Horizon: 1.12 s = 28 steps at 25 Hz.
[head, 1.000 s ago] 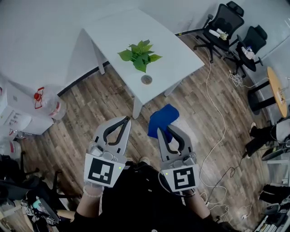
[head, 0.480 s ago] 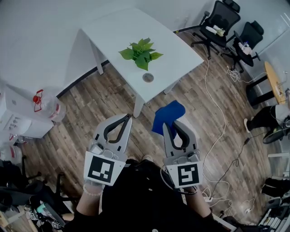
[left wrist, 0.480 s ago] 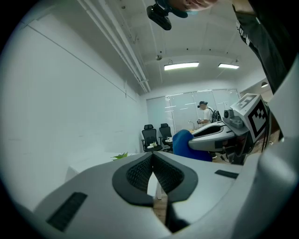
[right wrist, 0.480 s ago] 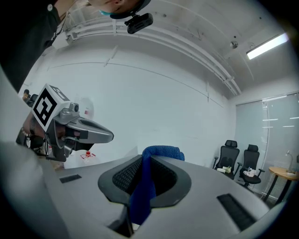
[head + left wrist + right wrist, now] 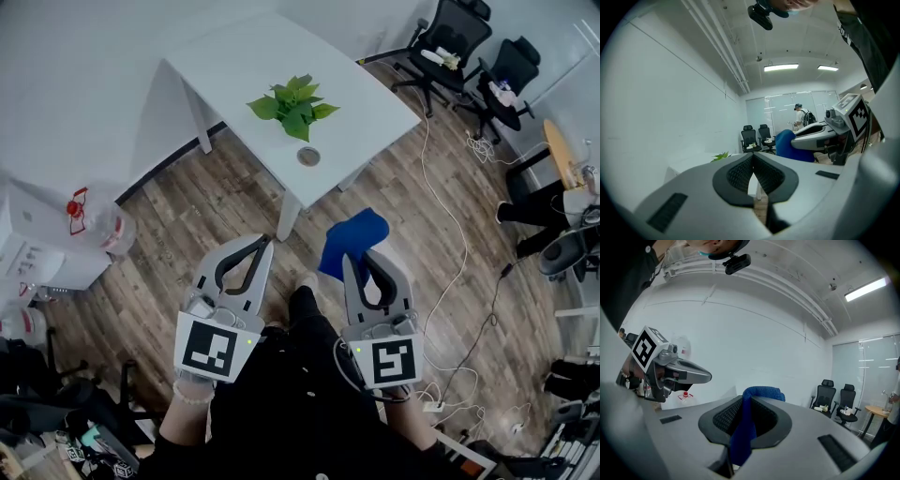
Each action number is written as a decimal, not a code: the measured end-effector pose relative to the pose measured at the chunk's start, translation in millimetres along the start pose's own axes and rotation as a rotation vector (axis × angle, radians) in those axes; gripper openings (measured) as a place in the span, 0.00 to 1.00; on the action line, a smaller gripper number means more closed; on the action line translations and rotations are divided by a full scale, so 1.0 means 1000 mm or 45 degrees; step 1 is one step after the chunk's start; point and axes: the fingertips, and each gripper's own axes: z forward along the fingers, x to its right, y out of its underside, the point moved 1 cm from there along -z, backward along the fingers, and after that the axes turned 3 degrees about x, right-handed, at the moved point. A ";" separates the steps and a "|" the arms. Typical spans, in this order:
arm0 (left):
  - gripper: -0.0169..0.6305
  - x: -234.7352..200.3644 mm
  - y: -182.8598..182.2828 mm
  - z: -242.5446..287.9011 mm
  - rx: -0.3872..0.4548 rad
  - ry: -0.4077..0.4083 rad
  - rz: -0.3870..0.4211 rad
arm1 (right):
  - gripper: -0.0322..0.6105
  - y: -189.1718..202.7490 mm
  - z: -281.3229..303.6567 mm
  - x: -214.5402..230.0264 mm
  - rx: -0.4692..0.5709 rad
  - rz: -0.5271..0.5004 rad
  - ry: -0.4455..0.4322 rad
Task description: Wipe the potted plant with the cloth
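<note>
A small green potted plant stands on a white table well ahead of both grippers. My right gripper is shut on a blue cloth, which bunches out past its tips; in the right gripper view the cloth hangs between the pads. My left gripper is shut and holds nothing. In the left gripper view its jaws meet at the tip, with the plant small beyond them and the right gripper with the cloth to the right. Both grippers hover over the wooden floor, short of the table.
A round grommet hole sits in the table near its front corner. Black office chairs stand at the back right, cables trail over the floor, and a water jug rests at the left by a white cabinet.
The right gripper with the cloth has shifted a little to the right in the head view. The table and plant look slightly nearer. Both grippers stay shut.
</note>
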 end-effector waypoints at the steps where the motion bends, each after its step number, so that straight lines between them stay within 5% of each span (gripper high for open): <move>1: 0.05 -0.001 0.000 0.001 -0.001 -0.002 -0.003 | 0.17 0.001 0.001 0.001 -0.003 -0.003 0.000; 13: 0.05 -0.024 0.001 0.047 -0.021 -0.055 0.011 | 0.17 0.003 0.054 0.036 0.041 -0.020 -0.061; 28: 0.05 -0.079 -0.002 0.170 -0.059 -0.198 -0.026 | 0.17 0.020 0.162 0.143 0.037 0.013 -0.157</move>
